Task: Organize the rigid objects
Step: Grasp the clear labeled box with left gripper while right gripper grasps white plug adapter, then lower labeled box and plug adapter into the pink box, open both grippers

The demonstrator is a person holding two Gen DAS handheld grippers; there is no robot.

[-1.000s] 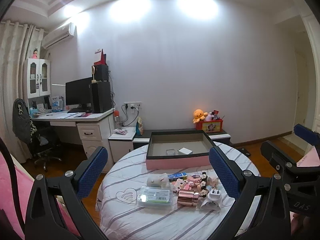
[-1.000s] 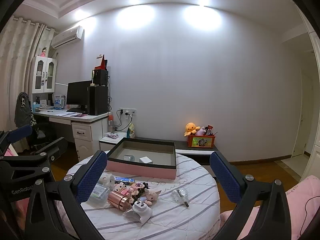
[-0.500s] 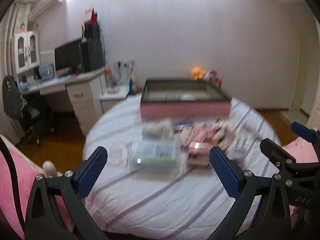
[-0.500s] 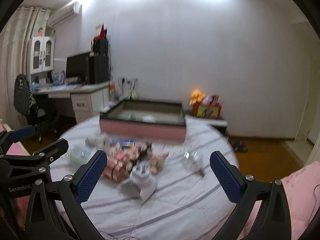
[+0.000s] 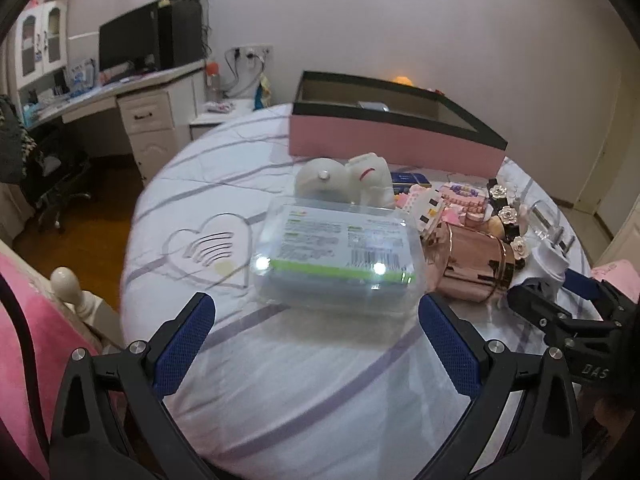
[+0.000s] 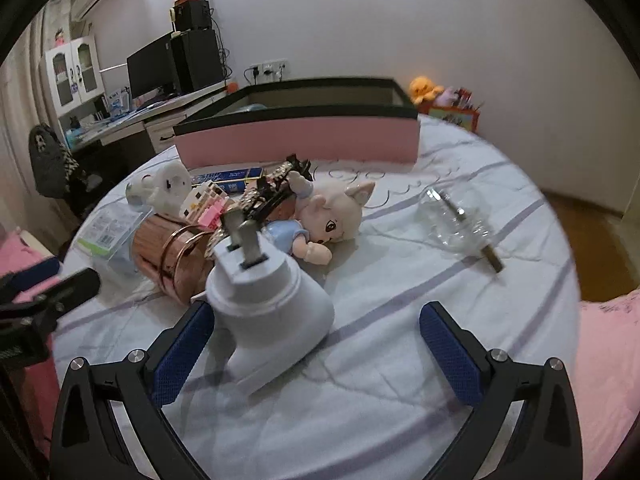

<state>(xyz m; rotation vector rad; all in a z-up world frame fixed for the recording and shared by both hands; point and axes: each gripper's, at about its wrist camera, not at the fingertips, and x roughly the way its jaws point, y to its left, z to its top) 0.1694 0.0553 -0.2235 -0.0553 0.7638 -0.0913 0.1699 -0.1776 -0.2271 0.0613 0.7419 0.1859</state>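
Note:
A clear plastic box point(image 5: 336, 256) with a green-labelled pack inside lies on the round striped table point(image 5: 280, 380), just ahead of my open, empty left gripper point(image 5: 316, 344). A rose-gold cylinder point(image 5: 472, 268) lies to its right and shows in the right wrist view point(image 6: 168, 256) too. My right gripper point(image 6: 316, 352) is open, and a white plug adapter point(image 6: 268, 308) lies against its left finger point(image 6: 180, 360). A doll point(image 6: 328, 224), a clear glass bulb point(image 6: 460, 220) and a pink open box point(image 6: 300, 140) lie further off.
White plastic pieces point(image 5: 344, 180), a blue pack point(image 6: 228, 178) and small flower trinkets point(image 5: 508, 216) clutter the table's middle. The pink box also stands at the back in the left wrist view point(image 5: 392, 140). A desk with a monitor point(image 5: 128, 48) stands behind on the left.
Both grippers have dropped and moved forward to the table; the objects are now much closer. The plug adapter now lies between the right fingers, the clear box just ahead of the left.

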